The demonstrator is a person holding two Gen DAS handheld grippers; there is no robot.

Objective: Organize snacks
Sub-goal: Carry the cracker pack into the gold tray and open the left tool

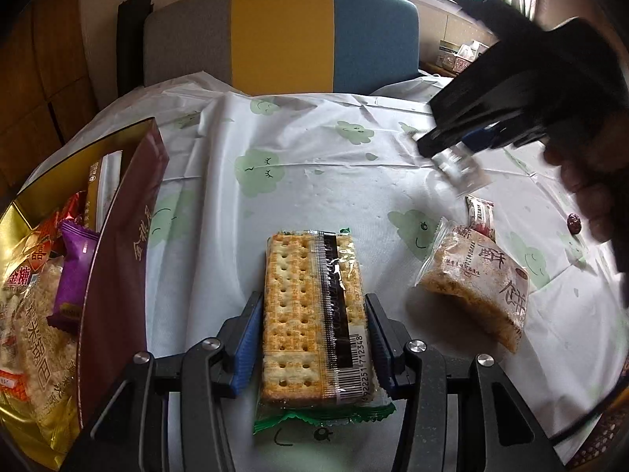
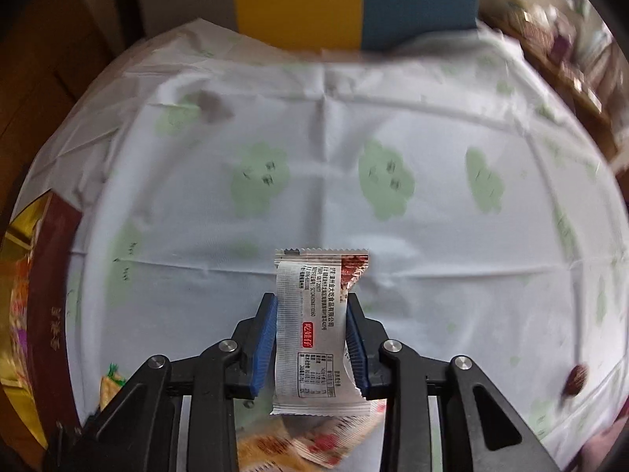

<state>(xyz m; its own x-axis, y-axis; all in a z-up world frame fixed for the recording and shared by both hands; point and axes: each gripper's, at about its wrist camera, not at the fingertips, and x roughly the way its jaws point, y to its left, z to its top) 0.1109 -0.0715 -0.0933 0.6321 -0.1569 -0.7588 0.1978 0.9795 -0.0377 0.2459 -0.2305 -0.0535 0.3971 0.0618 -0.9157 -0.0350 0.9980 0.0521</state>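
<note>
My left gripper (image 1: 314, 306) is shut on a cracker pack (image 1: 310, 310) with a green wrapper edge, just above the tablecloth. My right gripper (image 2: 312, 314) is shut on a small white snack packet (image 2: 314, 326) with red print and holds it above the table. In the left wrist view the right gripper (image 1: 456, 161) is blurred at the upper right with the packet in it. A gold and maroon snack box (image 1: 118, 244) stands at the left with several snacks inside, among them a purple packet (image 1: 72, 275). A rice cake packet (image 1: 475, 283) lies right of the crackers.
A small red-and-white packet (image 1: 481, 212) and a red date (image 1: 574, 223) lie on the white tablecloth (image 1: 295, 149) with green clouds. A grey, yellow and blue chair (image 1: 283, 35) stands behind the table. The box also shows at the left in the right wrist view (image 2: 55, 306).
</note>
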